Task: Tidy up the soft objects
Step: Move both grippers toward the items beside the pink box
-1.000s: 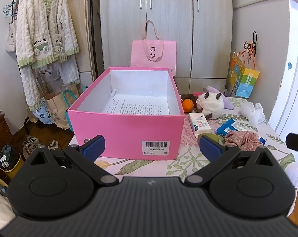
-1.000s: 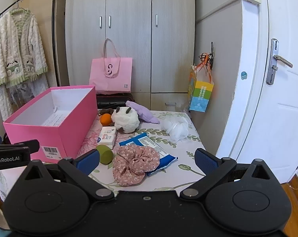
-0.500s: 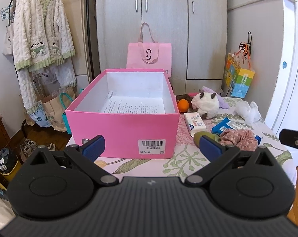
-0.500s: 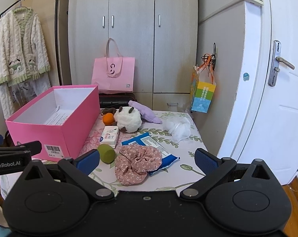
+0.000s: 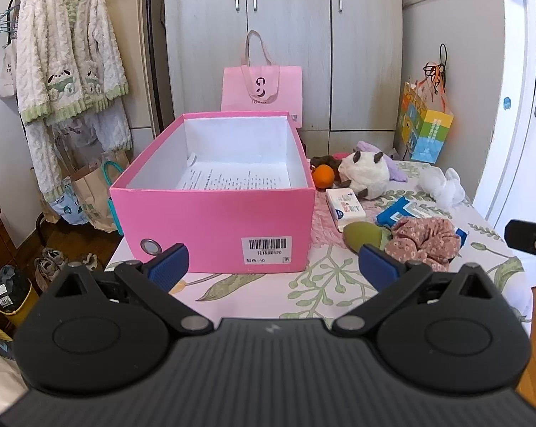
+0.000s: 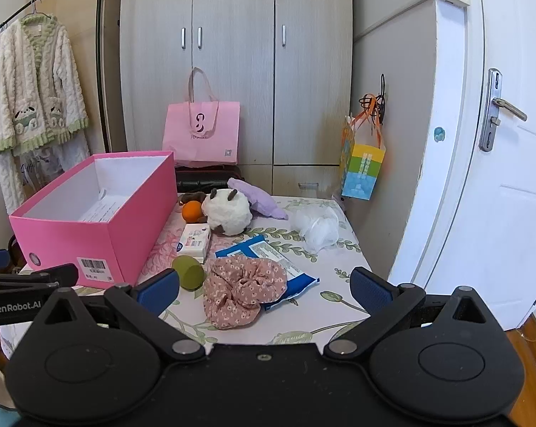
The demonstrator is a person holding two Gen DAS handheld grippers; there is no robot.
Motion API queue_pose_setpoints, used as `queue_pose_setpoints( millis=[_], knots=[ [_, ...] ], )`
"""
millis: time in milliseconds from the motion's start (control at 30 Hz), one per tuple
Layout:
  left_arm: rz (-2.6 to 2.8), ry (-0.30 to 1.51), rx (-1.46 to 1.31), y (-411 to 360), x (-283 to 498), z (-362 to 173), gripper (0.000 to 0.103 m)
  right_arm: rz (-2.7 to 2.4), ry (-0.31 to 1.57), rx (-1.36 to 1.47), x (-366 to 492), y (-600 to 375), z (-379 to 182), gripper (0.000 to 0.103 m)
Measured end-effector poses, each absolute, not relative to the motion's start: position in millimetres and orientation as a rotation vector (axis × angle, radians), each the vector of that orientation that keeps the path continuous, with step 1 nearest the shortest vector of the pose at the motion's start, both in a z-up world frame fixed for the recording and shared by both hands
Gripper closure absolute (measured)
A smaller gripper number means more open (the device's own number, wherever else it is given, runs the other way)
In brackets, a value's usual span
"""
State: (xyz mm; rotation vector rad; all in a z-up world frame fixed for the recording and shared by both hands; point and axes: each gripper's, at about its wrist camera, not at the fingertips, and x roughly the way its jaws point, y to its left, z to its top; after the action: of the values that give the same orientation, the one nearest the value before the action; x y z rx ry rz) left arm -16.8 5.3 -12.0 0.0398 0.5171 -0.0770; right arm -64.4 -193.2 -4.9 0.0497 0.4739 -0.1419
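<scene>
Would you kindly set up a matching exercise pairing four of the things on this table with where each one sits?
Things:
1. floral scrunchie
2. orange ball
3. white mesh pouf
4. printed sheet

Places:
A. inside the pink box
B. resting partly on the blue packet
C. far right side of the table, by itself
D. between the pink box and the white plush toy

Pairs: 1-B, 2-D, 3-C, 4-A
</scene>
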Motion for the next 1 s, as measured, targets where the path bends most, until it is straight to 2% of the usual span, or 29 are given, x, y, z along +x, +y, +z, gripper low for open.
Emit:
queue_pose_setpoints(
  millis=[600, 1000],
  knots=[
    [-0.111, 0.52, 0.021, 6, -14, -12, 0.0, -0.1, 0.478, 0.055, -63, -198, -5, 0.0],
    [-0.184, 0.381, 0.043, -15, 4, 10, 0.003, 0.106, 0.366, 0.099, -45, -226, -14, 0.0]
  ],
)
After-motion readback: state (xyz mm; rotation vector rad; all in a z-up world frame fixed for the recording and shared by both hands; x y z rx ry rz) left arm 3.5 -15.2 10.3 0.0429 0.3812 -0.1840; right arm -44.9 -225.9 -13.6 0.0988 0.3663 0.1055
